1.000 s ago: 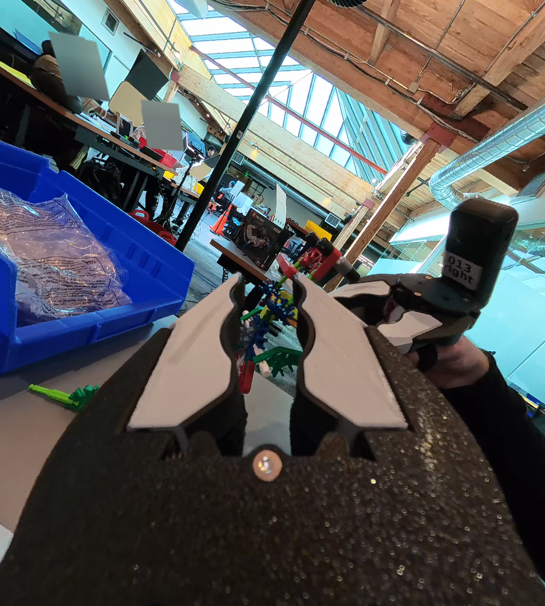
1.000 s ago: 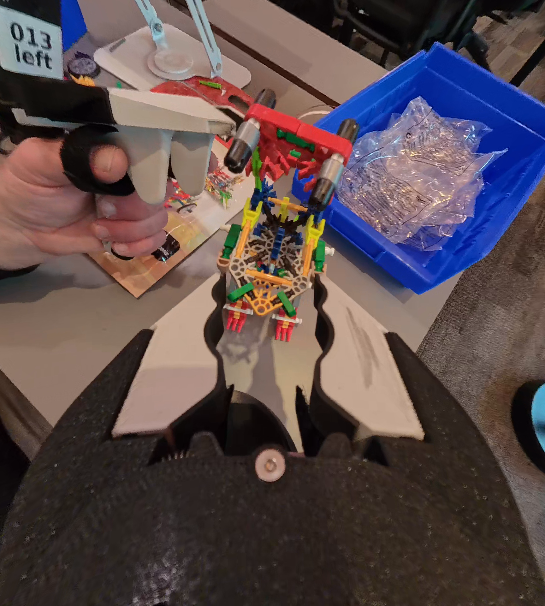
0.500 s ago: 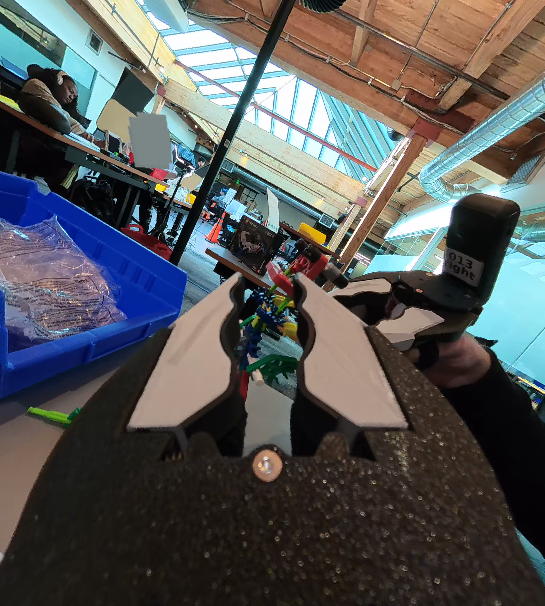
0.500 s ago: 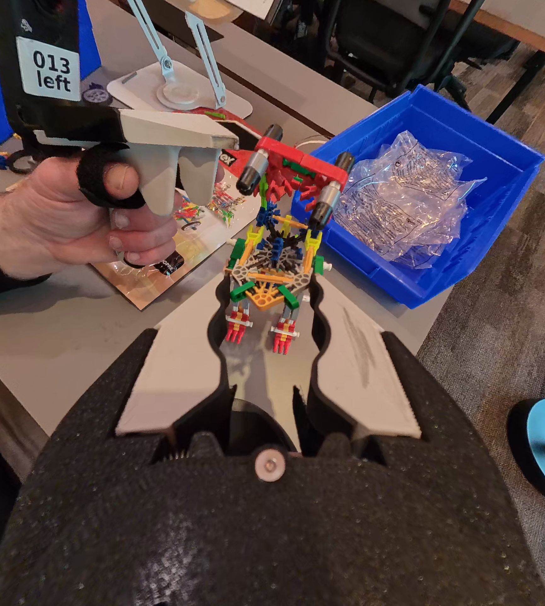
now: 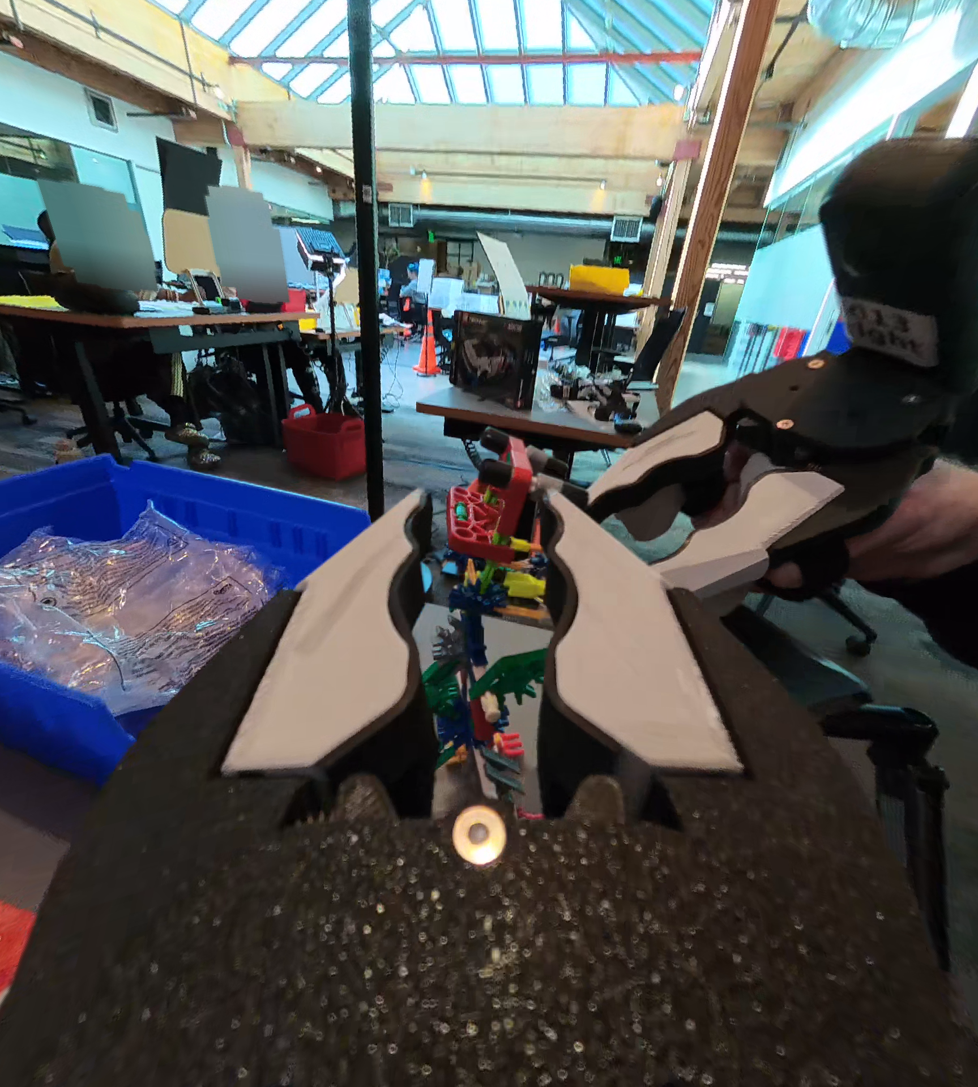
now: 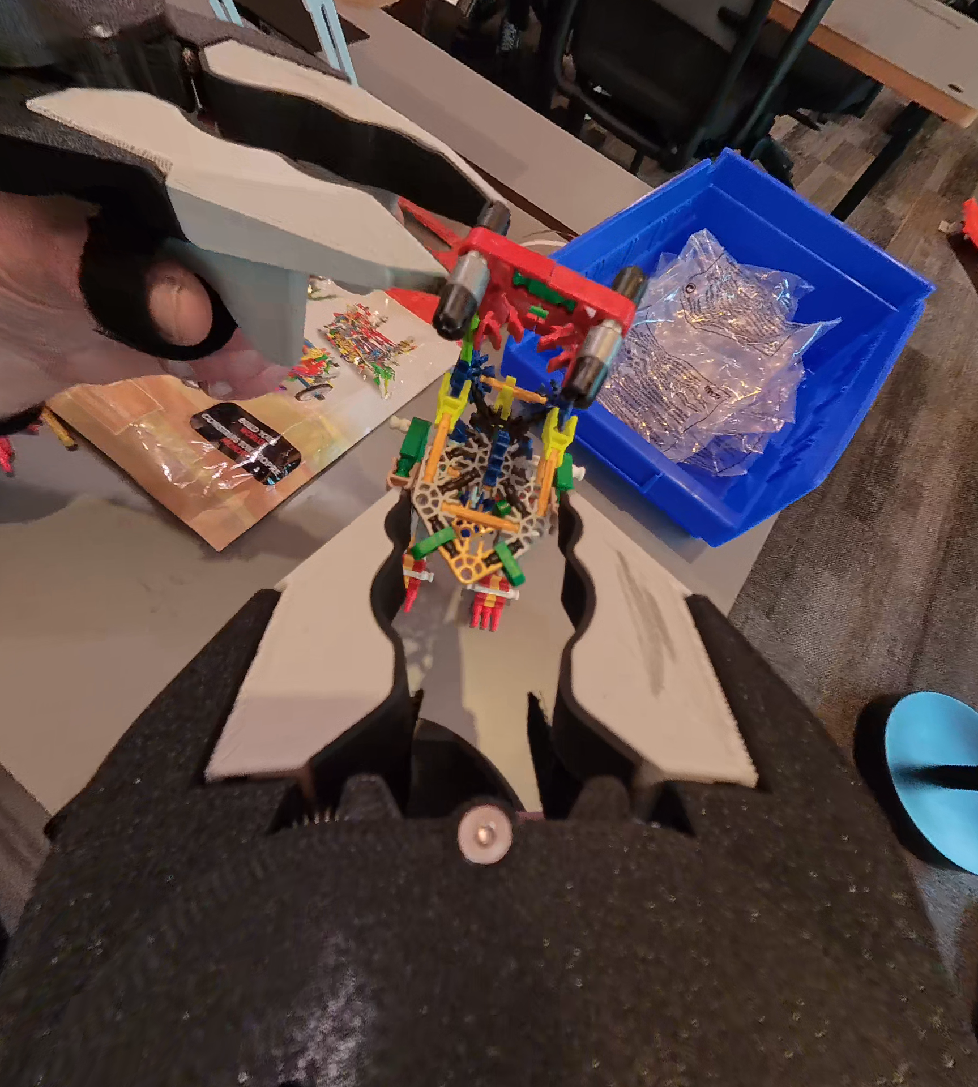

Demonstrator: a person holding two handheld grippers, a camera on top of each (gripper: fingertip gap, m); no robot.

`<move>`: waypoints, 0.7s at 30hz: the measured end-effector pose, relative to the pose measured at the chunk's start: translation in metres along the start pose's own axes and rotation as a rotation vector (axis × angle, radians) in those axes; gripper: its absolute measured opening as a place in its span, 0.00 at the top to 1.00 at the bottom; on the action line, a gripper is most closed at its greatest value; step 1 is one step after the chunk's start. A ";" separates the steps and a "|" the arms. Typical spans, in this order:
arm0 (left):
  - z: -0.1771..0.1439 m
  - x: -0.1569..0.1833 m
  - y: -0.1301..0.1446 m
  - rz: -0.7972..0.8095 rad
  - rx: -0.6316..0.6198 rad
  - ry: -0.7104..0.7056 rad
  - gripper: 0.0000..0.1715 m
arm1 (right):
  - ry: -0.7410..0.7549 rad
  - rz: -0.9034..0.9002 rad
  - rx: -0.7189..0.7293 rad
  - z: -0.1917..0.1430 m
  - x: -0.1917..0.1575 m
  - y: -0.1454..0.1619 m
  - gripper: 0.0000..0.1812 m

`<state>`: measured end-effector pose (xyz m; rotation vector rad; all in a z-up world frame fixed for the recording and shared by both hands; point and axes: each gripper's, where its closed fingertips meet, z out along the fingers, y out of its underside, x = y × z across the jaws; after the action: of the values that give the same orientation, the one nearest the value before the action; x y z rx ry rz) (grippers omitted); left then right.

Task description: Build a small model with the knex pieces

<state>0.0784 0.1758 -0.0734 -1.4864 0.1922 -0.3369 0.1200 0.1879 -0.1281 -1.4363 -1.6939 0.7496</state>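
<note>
Two hand-held tools are meeting at one toy above a grey bench (image 6: 92, 617). The right tongs (image 6: 477, 506) are reaching forward, their two white fingers partly apart and pressing on either side of a small multicoloured model built of plastic rods and snap connectors (image 6: 483, 470). They are clamping its lower body, at a pale lattice plate with yellow, green and orange pieces. The model is standing upright and appears to be hanging just clear of the bench, with its shadow lying underneath and its red feet pointing down.

The left tongs (image 5: 483, 506) are coming in from the other side at the model's top, a red frame (image 6: 551, 282) carrying short grey and black cylinders. The left wrist view is showing the fingers narrowly apart with the red frame sitting between their tips. The right wrist view is showing one tip touching a cylinder. Whether they are actually squeezing the frame cannot be told.

A person's hand (image 6: 15, 306) is gripping the left tool's handle. Just beside the model, a blue plastic bin (image 6: 827, 482) is resting at the bench edge, holding crumpled clear plastic bags (image 6: 710, 364). A glossy printed card (image 6: 227, 464) is lying flat on the bench under the left tool
</note>
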 end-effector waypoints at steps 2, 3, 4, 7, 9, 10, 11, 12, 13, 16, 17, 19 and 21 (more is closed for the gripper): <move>0.006 0.003 0.005 0.004 -0.038 0.027 0.81 | 0.015 -0.018 -0.027 0.002 0.001 0.004 0.75; 0.009 0.006 0.008 0.004 -0.064 0.049 0.82 | 0.018 -0.023 -0.024 0.003 0.001 0.003 0.76; 0.010 0.006 0.011 0.012 -0.076 0.050 0.82 | 0.010 -0.020 -0.020 0.003 0.000 0.003 0.76; 0.013 0.004 0.014 0.023 -0.080 0.038 0.86 | 0.004 -0.011 -0.015 0.003 0.002 0.003 0.76; 0.013 0.003 0.013 0.005 -0.073 0.033 0.86 | -0.001 -0.007 -0.006 0.002 0.002 0.002 0.76; 0.013 0.002 0.013 -0.009 -0.071 0.033 0.86 | 0.002 -0.003 0.000 0.002 0.003 0.002 0.76; 0.013 0.001 0.013 -0.027 -0.070 0.028 0.87 | -0.001 -0.003 0.006 0.001 0.003 0.001 0.76; 0.013 -0.001 0.013 -0.047 -0.067 0.021 0.87 | -0.005 -0.005 0.016 0.000 0.002 0.000 0.76; 0.014 -0.002 0.012 -0.073 -0.065 0.017 0.87 | -0.008 0.001 0.024 -0.001 0.002 -0.001 0.76; 0.015 -0.006 0.012 -0.189 -0.059 0.018 0.87 | 0.013 -0.009 0.035 -0.004 0.005 -0.003 0.76; 0.015 -0.008 0.012 -0.233 -0.056 0.021 0.87 | 0.021 -0.014 0.037 -0.005 0.006 -0.004 0.76; 0.015 -0.012 0.011 -0.312 -0.052 0.026 0.87 | 0.021 -0.022 0.038 -0.008 0.006 -0.007 0.76; 0.015 -0.014 0.011 -0.377 -0.044 0.037 0.87 | 0.023 -0.026 0.029 -0.009 0.007 -0.009 0.76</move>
<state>0.0715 0.1949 -0.0846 -1.5593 -0.0547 -0.6665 0.1229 0.1925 -0.1148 -1.3959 -1.6744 0.7382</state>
